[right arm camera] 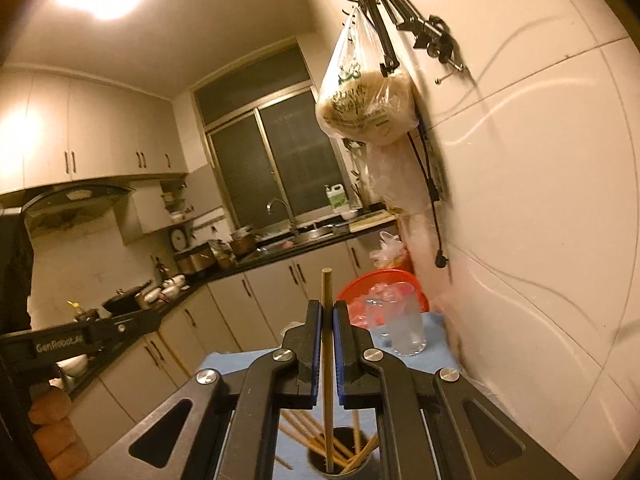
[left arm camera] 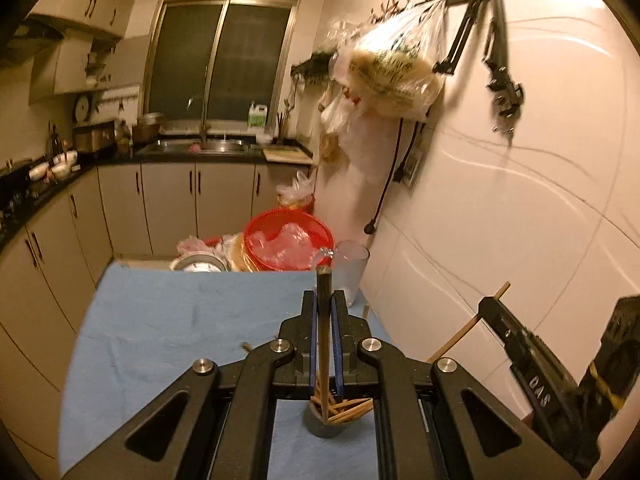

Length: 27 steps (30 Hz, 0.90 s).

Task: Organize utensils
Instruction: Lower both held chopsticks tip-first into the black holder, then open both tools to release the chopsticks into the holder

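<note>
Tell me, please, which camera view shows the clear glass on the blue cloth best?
The right wrist view: the clear glass stands unobstructed on the blue cloth, right of the tongs. In the left wrist view, the chopstick and tongs' finger cover part of it.

Matt blue cloth (left arm camera: pixel 168 320) over the worktop, pale wooden chopstick (right arm camera: pixel 327 360), clear glossy plastic cup (right arm camera: pixel 406 330), glossy white wall tiles (left arm camera: pixel 520 200), matt black plastic left tool (left arm camera: pixel 324 308)
</note>
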Available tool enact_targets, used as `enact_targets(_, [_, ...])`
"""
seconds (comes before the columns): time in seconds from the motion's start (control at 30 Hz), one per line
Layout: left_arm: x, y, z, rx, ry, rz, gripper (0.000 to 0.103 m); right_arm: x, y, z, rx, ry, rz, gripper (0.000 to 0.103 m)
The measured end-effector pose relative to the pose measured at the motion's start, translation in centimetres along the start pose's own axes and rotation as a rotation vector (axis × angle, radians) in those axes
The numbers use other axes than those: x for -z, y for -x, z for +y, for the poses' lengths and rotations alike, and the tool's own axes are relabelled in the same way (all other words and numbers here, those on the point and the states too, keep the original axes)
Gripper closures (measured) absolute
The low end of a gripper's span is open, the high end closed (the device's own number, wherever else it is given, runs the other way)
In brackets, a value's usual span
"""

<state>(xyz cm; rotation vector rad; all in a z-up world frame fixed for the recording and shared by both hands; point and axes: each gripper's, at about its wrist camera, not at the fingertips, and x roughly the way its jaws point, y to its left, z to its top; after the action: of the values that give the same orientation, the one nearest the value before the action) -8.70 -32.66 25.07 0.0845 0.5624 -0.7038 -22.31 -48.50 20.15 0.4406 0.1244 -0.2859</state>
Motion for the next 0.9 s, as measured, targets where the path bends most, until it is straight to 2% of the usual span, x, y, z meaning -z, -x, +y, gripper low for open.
enact_targets(0.1, [1.0,-3.2,0.2,0.006,0.027,0.048,0.096,1.0,-1.6,-0.4,0.033,0.021,0.020,0.097])
enact_targets(0.23, [3.0,-7.1,1.1,-0.009,0.041,0.137,0.096,3.1,-4.4,-1.3,0.030,0.018,0.107,0.097])
enact_targets(0.37, [4.4,-7.4,1.4,0.010,0.018,0.156,0.094,4.3,-5.2,-1.4,-0.002,0.021,0.178,0.094])
enact_targets(0.4, [4.4,-7.2,1.3,0.011,0.007,0.151,0.088,4.3,-4.7,-1.4,-0.001,0.025,0.172,0.092])
enact_targets(0.43, [4.5,-6.8,1.2,0.014,-0.007,0.145,0.070,4.2,-4.3,-1.4,0.008,0.026,0.167,0.087])
enact_targets(0.5, [4.7,-5.2,1.4,0.010,-0.024,0.111,0.043,3.8,-2.8,-1.6,0.020,0.009,0.143,0.066])
enact_targets(0.53, [4.9,-4.4,1.5,-0.004,-0.030,0.087,0.042,3.6,-1.9,-1.8,0.014,-0.004,0.124,0.043])
enact_targets(0.57, [5.2,-3.2,1.5,-0.035,-0.046,0.050,0.042,3.4,-1.0,-1.9,0.014,-0.013,0.098,0.033])
enact_targets(0.6, [5.4,-2.3,1.5,-0.054,-0.060,0.028,0.040,3.3,-0.3,-1.7,0.023,-0.013,0.080,0.033])
enact_targets(0.73, [7.9,0.8,2.1,-0.118,-0.115,-0.027,0.020,4.1,3.5,-1.3,0.113,0.018,0.046,0.025])
enact_targets(0.77, [9.2,1.5,2.4,-0.163,-0.132,-0.044,0.018,4.7,4.1,-1.2,0.132,0.028,0.050,0.022])
enact_targets(0.83, [11.1,2.0,2.8,-0.220,-0.159,-0.048,0.006,6.2,4.7,-1.0,0.199,0.049,0.074,0.020])
enact_targets(0.9, [13.5,2.1,3.4,-0.289,-0.166,-0.036,0.005,8.4,5.1,-1.0,0.265,0.056,0.117,0.020])
